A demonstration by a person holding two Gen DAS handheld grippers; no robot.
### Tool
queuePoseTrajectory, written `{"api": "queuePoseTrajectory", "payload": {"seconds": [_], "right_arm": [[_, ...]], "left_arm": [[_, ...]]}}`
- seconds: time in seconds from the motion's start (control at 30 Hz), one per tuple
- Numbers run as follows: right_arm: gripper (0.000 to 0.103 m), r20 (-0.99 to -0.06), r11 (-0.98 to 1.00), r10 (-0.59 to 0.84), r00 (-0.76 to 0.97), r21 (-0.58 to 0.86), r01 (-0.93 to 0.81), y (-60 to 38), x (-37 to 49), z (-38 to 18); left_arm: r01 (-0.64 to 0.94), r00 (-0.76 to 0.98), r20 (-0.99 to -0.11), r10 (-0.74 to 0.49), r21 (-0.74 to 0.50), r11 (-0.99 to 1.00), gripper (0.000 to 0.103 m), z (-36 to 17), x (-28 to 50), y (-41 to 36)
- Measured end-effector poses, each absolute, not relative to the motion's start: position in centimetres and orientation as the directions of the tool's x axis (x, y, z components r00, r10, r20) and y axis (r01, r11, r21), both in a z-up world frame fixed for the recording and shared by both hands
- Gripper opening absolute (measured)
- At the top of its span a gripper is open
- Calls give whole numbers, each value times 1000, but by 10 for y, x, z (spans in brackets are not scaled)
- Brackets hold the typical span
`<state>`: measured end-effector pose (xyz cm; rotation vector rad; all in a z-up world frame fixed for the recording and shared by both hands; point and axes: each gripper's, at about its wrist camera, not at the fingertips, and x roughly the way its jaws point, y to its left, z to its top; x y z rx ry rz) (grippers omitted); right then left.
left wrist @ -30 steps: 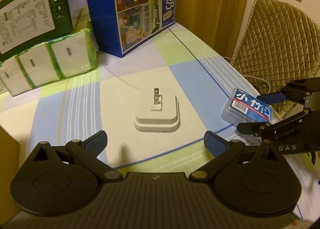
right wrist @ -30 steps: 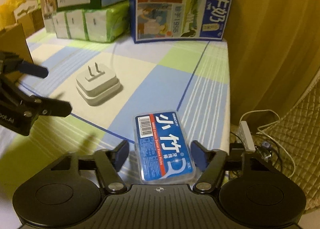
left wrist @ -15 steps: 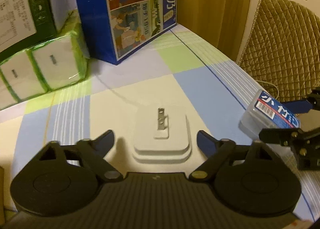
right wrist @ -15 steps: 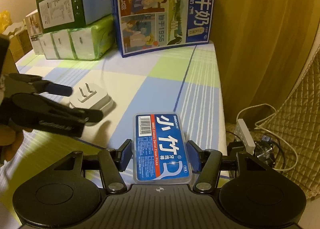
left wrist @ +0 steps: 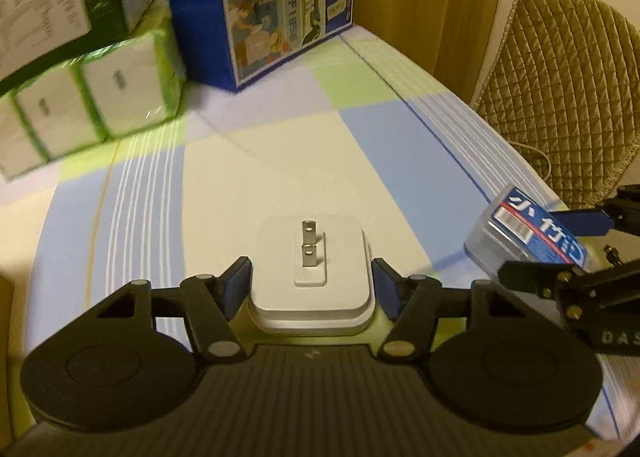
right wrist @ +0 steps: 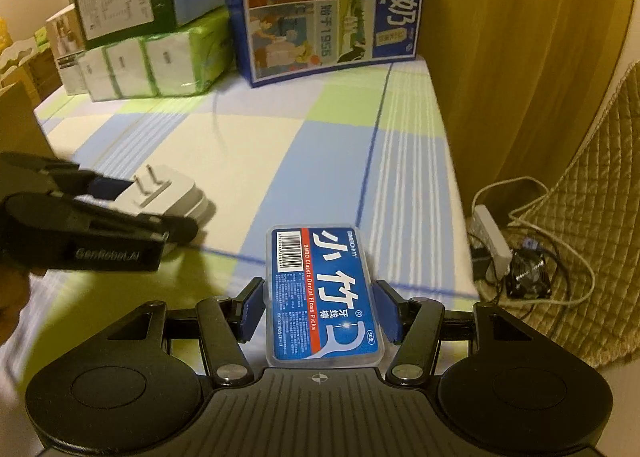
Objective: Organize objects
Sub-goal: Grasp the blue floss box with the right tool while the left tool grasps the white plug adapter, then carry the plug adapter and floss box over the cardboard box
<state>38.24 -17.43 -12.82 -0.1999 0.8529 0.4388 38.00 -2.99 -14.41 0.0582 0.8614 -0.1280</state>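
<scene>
Right tool [right wrist: 320, 309] clamps "BMBO Classic Dental Floss Picks" box [right wrist: 322, 293]; left tool [left wrist: 311, 285] straddles charger [left wrist: 311, 277].

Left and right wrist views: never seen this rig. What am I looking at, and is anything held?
No robot: a person holds a two-finger gripper in each hand, each with a fisheye camera looking along its fingers. The left gripper straddles a white plug adapter lying prongs-up on the checked cloth; the pads look at or near its sides, grip not certain. The right gripper brackets a blue dental floss pick box, which the left view shows tilted off the cloth. Behind stand a blue milk carton box and green tissue packs.
</scene>
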Motion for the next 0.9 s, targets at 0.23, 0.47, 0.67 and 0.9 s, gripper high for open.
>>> {"api": "queuePoseTrajectory", "payload": {"seconds": [0.23,0.47,0.67,0.9], "right_arm": [[55,-778,910,284,560,35,-412,-172,344,-115],[55,-781,915,314,539,96,-393,-167,297,-87],[55,-753,921,314,579,92,-380,-162,253,-39],[55,-717,926,321,619,101,-363,-149,196,7]], "left_arm": [[102,616,-783,-86,-29,994,60,-131,319,-19],[85,622,-776,-107,-70,994,60,-99,259,-8],[94,658,-742,-124,-83,992,60,-54,213,1],[93,702,-702,-116,-71,993,60,-6,155,13]]}}
